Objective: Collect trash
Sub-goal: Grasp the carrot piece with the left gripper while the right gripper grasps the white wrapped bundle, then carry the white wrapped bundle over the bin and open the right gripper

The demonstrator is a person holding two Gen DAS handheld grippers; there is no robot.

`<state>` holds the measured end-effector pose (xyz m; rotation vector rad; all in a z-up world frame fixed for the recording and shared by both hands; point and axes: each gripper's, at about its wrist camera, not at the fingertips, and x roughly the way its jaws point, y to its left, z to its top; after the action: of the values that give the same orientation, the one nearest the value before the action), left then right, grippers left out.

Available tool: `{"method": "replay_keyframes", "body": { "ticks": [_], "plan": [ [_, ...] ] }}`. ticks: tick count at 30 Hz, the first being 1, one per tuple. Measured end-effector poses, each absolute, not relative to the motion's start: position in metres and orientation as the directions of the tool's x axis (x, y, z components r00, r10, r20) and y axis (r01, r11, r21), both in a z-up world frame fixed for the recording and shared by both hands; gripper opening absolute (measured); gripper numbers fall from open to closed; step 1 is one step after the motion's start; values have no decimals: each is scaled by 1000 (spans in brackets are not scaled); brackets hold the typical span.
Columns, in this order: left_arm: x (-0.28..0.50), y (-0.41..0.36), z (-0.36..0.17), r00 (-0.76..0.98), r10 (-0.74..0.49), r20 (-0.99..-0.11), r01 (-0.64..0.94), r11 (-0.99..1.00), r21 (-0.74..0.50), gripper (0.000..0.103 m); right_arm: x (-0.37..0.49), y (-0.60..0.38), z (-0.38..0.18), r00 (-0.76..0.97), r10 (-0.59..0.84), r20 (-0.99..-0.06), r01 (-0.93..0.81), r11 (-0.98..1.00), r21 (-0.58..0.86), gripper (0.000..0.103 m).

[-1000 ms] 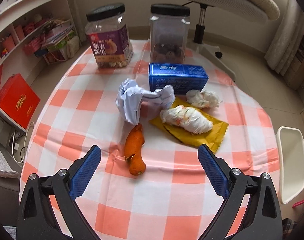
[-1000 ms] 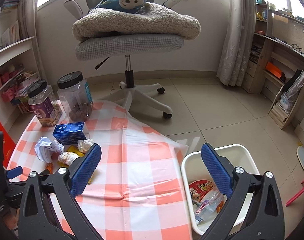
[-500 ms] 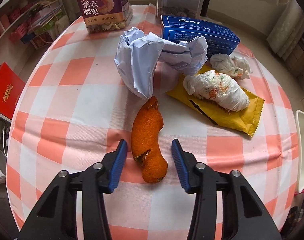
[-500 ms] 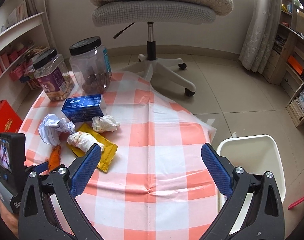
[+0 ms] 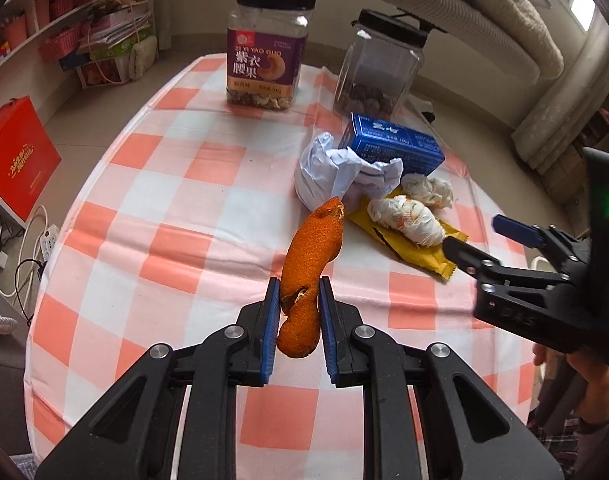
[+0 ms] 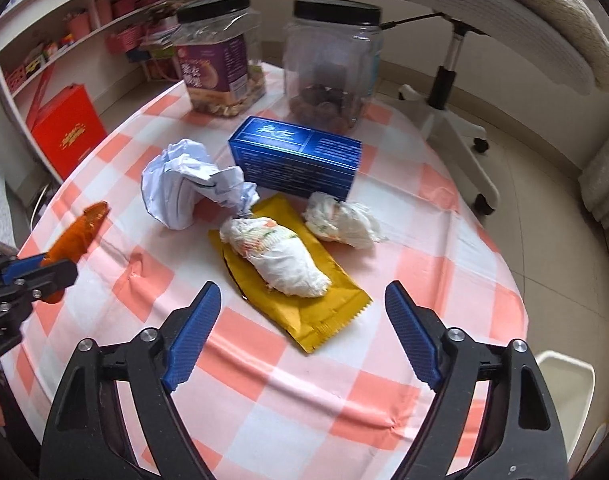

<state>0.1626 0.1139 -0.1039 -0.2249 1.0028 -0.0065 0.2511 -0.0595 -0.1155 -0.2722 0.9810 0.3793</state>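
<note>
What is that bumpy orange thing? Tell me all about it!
It looks like a piece of orange peel: long, curled, pebbly bright orange, with a torn, browned edge low down. The left gripper has its blue jaws closing on the lower half, pads against both sides. It tilts upward, tip toward the crumpled white paper, seemingly lifted off the checked tablecloth.

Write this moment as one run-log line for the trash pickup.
left gripper: closing on orange peel | right gripper: empty, closing, before tissue wad on yellow wrapper | bin: table's right

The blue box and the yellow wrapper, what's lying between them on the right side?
A small crumpled tissue wad lies between the blue box and the yellow wrapper, clearest in the right wrist view.
</note>
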Motion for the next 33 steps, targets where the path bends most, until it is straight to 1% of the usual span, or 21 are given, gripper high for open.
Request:
{"method": "replay_keyframes", "body": {
  "ticks": [3,6,9,11,12,13,14,17,21,33],
  "plan": [
    [152,127,-91,566,-112,-817,-114,970,-212,19,263,-41,-128,460,188,-868,-477,877,-63,73],
    [149,136,-85,577,-115,-809,-130,964,-230,20,270,-30,-140,439,179,-880,-500,863,-74,72],
    [146,142,-86,575,-110,-811,-135,965,-226,20,278,-26,-151,421,177,-890,-507,859,-69,69],
    [146,145,-88,570,-112,-814,-139,963,-230,20,283,-25,-157,408,182,-895,-503,863,-53,62],
    [146,146,-89,567,-113,-816,-141,963,-231,20,286,-25,-159,394,190,-899,-501,865,-37,54],
    [146,147,-90,566,-112,-817,-142,963,-231,20,287,-25,-161,390,190,-901,-495,869,-31,40],
    [146,149,-91,565,-110,-818,-146,962,-230,20,287,-25,-161,393,190,-900,-489,872,-29,36],
    [145,155,-94,563,-98,-820,-166,959,-229,20,281,-26,-158,396,226,-890,-478,879,11,35],
    [142,164,-94,571,-89,-816,-195,951,-240,20,267,-22,-145,426,245,-871,-472,881,17,34],
    [121,172,-64,664,-34,-747,-223,944,-242,20,219,-26,-66,550,322,-771,-403,910,92,35]
  ]
}}
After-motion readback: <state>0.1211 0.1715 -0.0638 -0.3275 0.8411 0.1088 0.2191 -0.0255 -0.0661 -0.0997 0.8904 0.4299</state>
